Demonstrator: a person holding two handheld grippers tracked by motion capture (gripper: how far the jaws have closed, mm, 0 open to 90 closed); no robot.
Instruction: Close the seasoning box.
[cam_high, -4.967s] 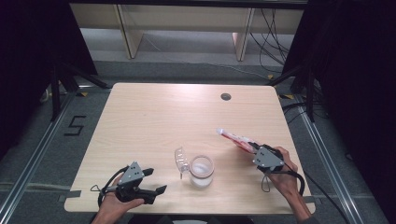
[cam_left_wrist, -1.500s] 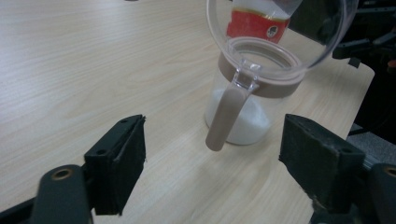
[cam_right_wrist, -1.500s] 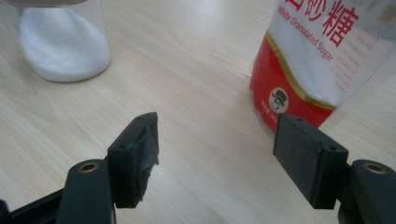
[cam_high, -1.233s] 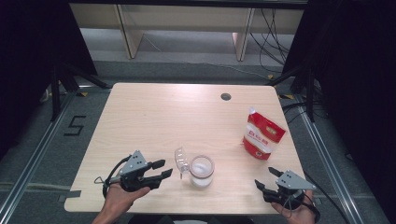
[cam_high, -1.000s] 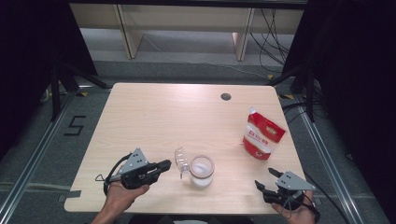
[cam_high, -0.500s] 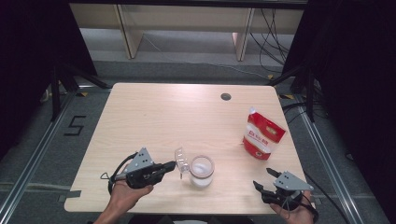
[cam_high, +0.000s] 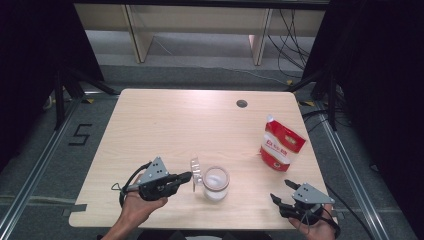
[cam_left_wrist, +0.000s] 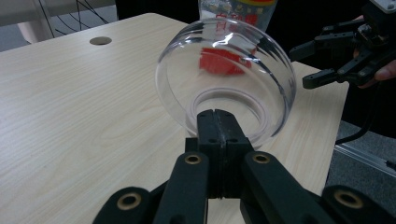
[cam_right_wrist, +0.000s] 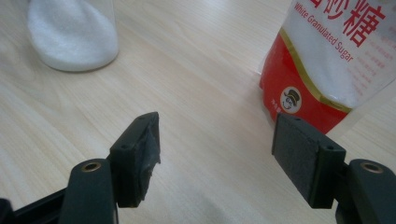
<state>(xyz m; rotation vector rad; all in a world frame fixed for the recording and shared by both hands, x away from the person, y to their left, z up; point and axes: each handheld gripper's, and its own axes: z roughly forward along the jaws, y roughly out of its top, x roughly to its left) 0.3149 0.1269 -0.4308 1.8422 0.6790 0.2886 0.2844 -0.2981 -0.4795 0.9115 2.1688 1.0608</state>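
L gripper (cam_high: 186, 176): clenched on clear lid's (cam_left_wrist: 226, 81) rim, 9 o'clock of jar (cam_high: 216, 183).
R gripper (cam_high: 285, 192): released, nothing betw jaws.
Sugar bag (cam_high: 281, 145): upright, 12 o'clock of R gripper.

Your far half of the table (cam_high: 165, 115) lies bare apart from a small round hole (cam_high: 242, 103) near its back edge. Toward you, the jar of sugar (cam_high: 216, 183) stands mid-table with its clear lid (cam_high: 195, 171) just beside it, blocking a straight pass between your hands. The sugar bag (cam_high: 281, 145) stands upright near the right edge; between jar and bag the wood is open
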